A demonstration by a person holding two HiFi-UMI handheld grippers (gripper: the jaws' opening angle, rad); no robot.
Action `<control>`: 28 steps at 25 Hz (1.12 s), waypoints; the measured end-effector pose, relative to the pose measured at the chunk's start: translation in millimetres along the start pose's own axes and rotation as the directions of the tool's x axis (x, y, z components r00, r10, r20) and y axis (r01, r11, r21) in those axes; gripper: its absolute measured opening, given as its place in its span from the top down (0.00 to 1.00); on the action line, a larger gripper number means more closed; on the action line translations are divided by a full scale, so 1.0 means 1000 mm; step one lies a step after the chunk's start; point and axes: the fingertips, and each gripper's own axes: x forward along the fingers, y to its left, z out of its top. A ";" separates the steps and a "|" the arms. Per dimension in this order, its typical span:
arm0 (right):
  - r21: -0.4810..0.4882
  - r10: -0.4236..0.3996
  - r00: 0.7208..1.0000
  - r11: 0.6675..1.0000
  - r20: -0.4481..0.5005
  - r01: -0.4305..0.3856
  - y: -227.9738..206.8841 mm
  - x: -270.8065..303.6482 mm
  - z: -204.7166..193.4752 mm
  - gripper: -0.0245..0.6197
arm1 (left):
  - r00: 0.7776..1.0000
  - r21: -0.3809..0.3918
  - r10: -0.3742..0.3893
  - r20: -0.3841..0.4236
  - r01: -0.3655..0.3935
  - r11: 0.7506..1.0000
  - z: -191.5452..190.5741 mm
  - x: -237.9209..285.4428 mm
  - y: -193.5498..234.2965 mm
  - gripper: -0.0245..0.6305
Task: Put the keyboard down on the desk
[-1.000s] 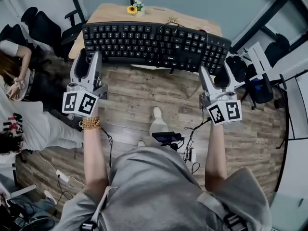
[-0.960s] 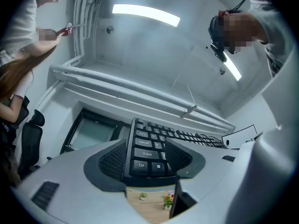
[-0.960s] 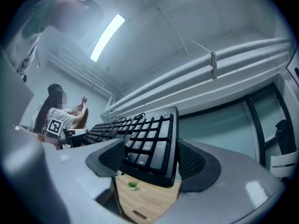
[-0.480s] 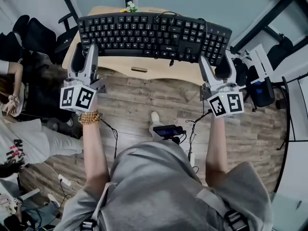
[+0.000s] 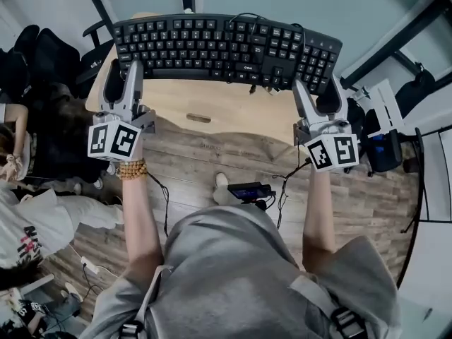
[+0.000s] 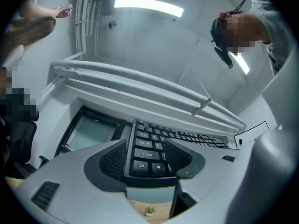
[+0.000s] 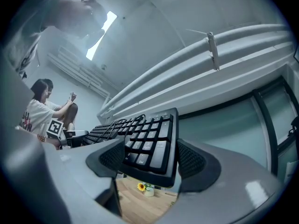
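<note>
A black full-size keyboard [image 5: 226, 46] hangs in the air over a light wooden desk [image 5: 219, 111], held by both ends and tilted with its keys facing me. My left gripper [image 5: 121, 76] is shut on the keyboard's left end [image 6: 147, 155], by the Ctrl and Shift keys. On the number-pad end [image 7: 152, 148], my right gripper [image 5: 319, 94] is shut as well. The keyboard's cable [image 5: 244, 18] loops over its far edge. A small sunflower pot [image 7: 144, 188] stands on the desk below the keyboard.
An office chair [image 5: 39, 55] stands left of the desk, and another black chair [image 5: 385, 129] is at the right. A person sits on the floor at the far left. Cables and a small device [image 5: 247, 191] lie on the wood floor by my feet.
Both grippers have carried the keyboard forward over the desk. More bare desktop now shows below the keyboard, and the sunflower pot has gone out of sight in the head view.
</note>
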 end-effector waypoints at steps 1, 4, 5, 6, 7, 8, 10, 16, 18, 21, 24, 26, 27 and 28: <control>-0.001 0.008 1.000 1.000 0.002 -0.008 0.000 0.001 0.000 0.42 | 1.000 0.000 0.007 0.005 -0.007 1.000 0.000 -0.002 0.000 0.58; -0.009 0.027 1.000 1.000 0.013 -0.027 0.000 0.002 0.004 0.42 | 1.000 0.000 0.019 0.024 -0.019 1.000 0.001 -0.006 -0.001 0.58; -0.012 0.029 0.999 1.000 0.017 -0.029 -0.001 0.003 0.005 0.42 | 0.999 0.000 0.020 0.027 -0.020 1.000 0.001 -0.006 -0.002 0.58; -0.014 0.029 0.999 0.999 0.019 -0.029 -0.002 0.003 0.006 0.42 | 0.999 -0.002 0.020 0.028 -0.020 1.000 0.000 -0.006 -0.002 0.58; -0.017 0.029 0.999 0.999 0.020 -0.029 -0.001 0.003 0.006 0.42 | 0.999 -0.004 0.020 0.029 -0.020 1.000 0.000 -0.007 -0.002 0.58; -0.018 0.028 0.999 0.999 0.021 -0.028 0.000 0.002 0.006 0.42 | 0.999 -0.006 0.020 0.029 -0.020 1.000 0.000 -0.008 -0.001 0.58; -0.020 0.023 0.999 1.000 0.022 -0.023 0.003 0.000 0.009 0.42 | 0.999 -0.011 0.018 0.034 -0.018 1.000 0.001 -0.008 0.000 0.58; -0.022 0.007 1.000 1.000 0.021 -0.006 0.007 -0.004 0.016 0.42 | 0.999 -0.026 0.004 0.032 -0.003 1.000 0.002 -0.005 0.001 0.58; -0.018 0.006 1.000 1.000 0.027 -0.006 0.007 -0.003 0.016 0.42 | 1.000 -0.025 0.007 0.030 -0.006 1.000 0.004 -0.002 0.002 0.58; -0.007 0.003 1.000 1.000 0.026 -0.003 0.007 -0.004 0.013 0.42 | 1.000 -0.025 0.012 0.024 -0.011 1.000 0.001 -0.001 0.003 0.58; -0.007 -0.001 0.999 1.000 0.038 0.001 0.006 -0.006 0.013 0.42 | 1.000 -0.018 0.004 0.028 -0.004 1.000 0.002 -0.001 0.001 0.58; -0.004 0.003 0.999 1.000 0.049 -0.003 0.008 -0.006 0.012 0.42 | 0.999 -0.012 0.008 0.034 -0.008 1.000 0.004 -0.001 0.002 0.58; -0.002 0.005 0.999 1.000 0.053 -0.005 0.007 -0.005 0.011 0.42 | 0.999 -0.009 0.011 0.039 -0.010 1.000 0.004 0.000 0.002 0.58; 0.000 0.007 0.998 1.000 0.055 -0.007 0.005 -0.004 0.010 0.43 | 0.999 -0.006 0.012 0.044 -0.012 1.000 0.004 0.001 0.002 0.58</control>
